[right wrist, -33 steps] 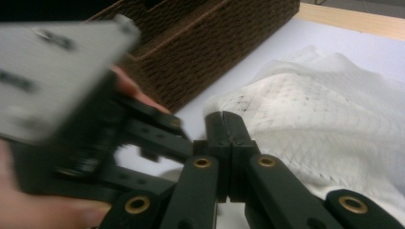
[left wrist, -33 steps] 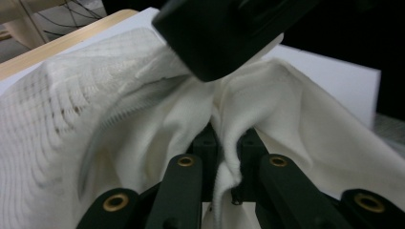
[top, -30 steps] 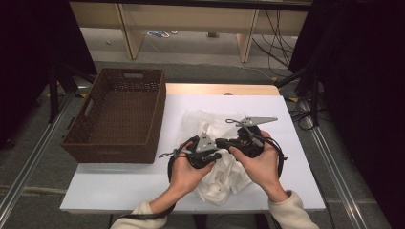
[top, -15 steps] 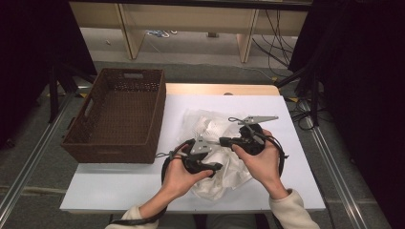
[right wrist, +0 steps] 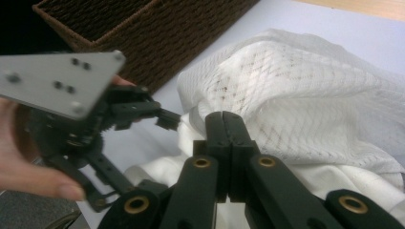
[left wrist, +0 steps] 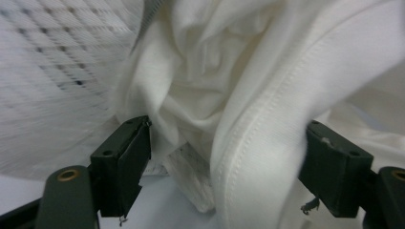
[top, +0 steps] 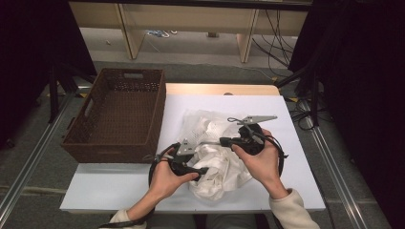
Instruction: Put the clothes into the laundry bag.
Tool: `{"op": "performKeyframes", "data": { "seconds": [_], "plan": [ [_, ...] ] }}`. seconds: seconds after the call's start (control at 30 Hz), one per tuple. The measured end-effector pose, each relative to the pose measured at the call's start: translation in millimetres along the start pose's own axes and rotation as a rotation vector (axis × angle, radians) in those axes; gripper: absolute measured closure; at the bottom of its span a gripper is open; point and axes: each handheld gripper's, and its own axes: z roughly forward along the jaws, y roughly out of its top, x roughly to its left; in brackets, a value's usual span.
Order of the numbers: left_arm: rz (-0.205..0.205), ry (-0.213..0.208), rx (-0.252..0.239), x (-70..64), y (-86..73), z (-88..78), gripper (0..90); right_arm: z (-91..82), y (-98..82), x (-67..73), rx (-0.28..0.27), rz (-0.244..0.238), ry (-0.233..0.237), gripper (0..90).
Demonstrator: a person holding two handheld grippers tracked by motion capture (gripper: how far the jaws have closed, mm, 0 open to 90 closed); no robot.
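My left gripper sits low at 7 o'clock, jaws just opened wide around the white cloth, while my right gripper stays pinched shut on its mesh edge.

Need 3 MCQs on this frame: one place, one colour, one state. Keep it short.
1. Where is the basket?
A. left of the cloth
B. on the cloth
C. on the floor

2. What colour is the cloth?
A. blue
B. white
C. black

3. How do the right gripper's jaws stand?
A. wide open
B. shut together
C. round the basket rim

Key:
1 A, the high view shows it left of the cloth at the table's left edge.
2 B, white in every view.
3 B, the right gripper view shows both jaws pressed together at the cloth's edge.
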Motion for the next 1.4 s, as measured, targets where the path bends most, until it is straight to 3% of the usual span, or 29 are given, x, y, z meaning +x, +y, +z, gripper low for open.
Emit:
{"op": "performKeyframes", "data": {
  "seconds": [0.03,0.1,0.13,0.17,0.2,0.23,0.33,0.4,0.5,0.53,0.57,0.63,0.7,0.8,0.83,0.9,0.97,1.03,1.1,1.13,1.2,1.3,1.4],
  "plan": [
    [0.030,0.008,0.021,1.3,0.7,4.8,27.0,-0.3,-0.4,0.9,0.008,0.017,-0.009,90.0],
    [0.010,0.006,0.017,-1.3,0.3,11.3,34.8,1.5,-1.1,-0.7,0.002,0.003,-0.004,90.0],
    [0.022,0.012,0.016,-1.7,0.9,13.5,37.3,1.0,-0.5,-1.5,0.020,-0.009,0.006,90.0],
    [0.025,0.018,0.008,-2.2,1.6,14.6,41.4,1.1,-1.3,0.8,0.013,0.020,0.002,90.0],
    [0.054,0.019,0.004,-0.2,3.2,14.9,46.1,0.8,-1.2,1.2,0.018,0.017,-0.005,90.0],
    [0.037,0.020,-0.008,-1.5,3.8,15.6,53.1,1.5,-0.9,-0.2,0.012,-0.004,-0.004,90.0],
    [0.024,0.004,-0.040,-4.3,9.2,13.8,75.6,3.9,-1.7,0.5,0.014,0.009,0.005,90.0],
    [0.012,-0.017,-0.073,-9.9,16.2,6.6,81.6,5.2,-2.1,1.5,0.022,0.010,-0.001,90.0],
    [0.019,-0.020,-0.108,-19.3,25.0,-8.1,82.7,4.4,-1.7,3.3,0.009,0.017,0.011,90.0],
    [0.006,-0.023,-0.139,-22.7,28.6,-14.6,82.9,2.1,-0.7,3.9,-0.003,-0.002,0.008,90.0],
    [-0.001,-0.022,-0.166,-24.7,31.3,-20.3,83.1,-1.2,0.3,7.8,-0.005,0.018,0.036,90.0],
    [-0.019,-0.030,-0.207,-29.2,37.6,-34.0,83.3,-8.1,2.3,10.6,-0.029,-0.011,0.048,90.0],
    [-0.013,-0.015,-0.232,-33.7,43.9,-48.1,83.3,-17.7,4.5,16.5,-0.046,-0.016,0.071,90.0],
    [0.029,0.010,-0.226,-39.4,50.4,-59.8,83.0,-29.2,7.2,24.3,-0.083,-0.028,0.105,90.0],
    [0.036,0.031,-0.208,-40.0,50.1,-56.8,82.9,-30.2,7.7,24.6,-0.088,-0.045,0.111,90.0],
    [0.033,0.035,-0.171,-34.8,46.6,-44.5,82.6,-30.2,6.9,25.8,-0.077,-0.016,0.114,90.0],
    [0.024,0.039,-0.120,-25.9,40.6,-19.8,82.5,-21.5,5.1,19.3,-0.040,-0.017,0.114,90.0],
    [-0.013,0.042,-0.110,-19.3,38.2,-2.0,82.4,-12.4,2.7,14.4,-0.001,0.010,0.128,90.0],
    [-0.047,0.062,-0.135,-12.0,38.8,9.3,82.3,-6.8,1.5,11.2,0.016,0.032,0.130,90.0],
    [-0.037,0.082,-0.130,-8.2,39.3,11.8,82.1,-6.2,1.4,8.7,0.013,0.028,0.123,90.0],
    [-0.056,0.092,-0.145,-4.7,40.4,17.0,81.8,-5.4,1.5,5.9,0.012,0.027,0.129,90.0],
    [-0.033,0.105,-0.137,-4.0,41.0,18.2,80.1,-6.6,1.2,4.2,0.011,0.019,0.116,90.0],
    [-0.004,0.113,-0.139,-4.2,37.6,14.0,71.7,-8.1,1.3,4.1,0.003,0.011,0.096,90.0]
  ]
}}
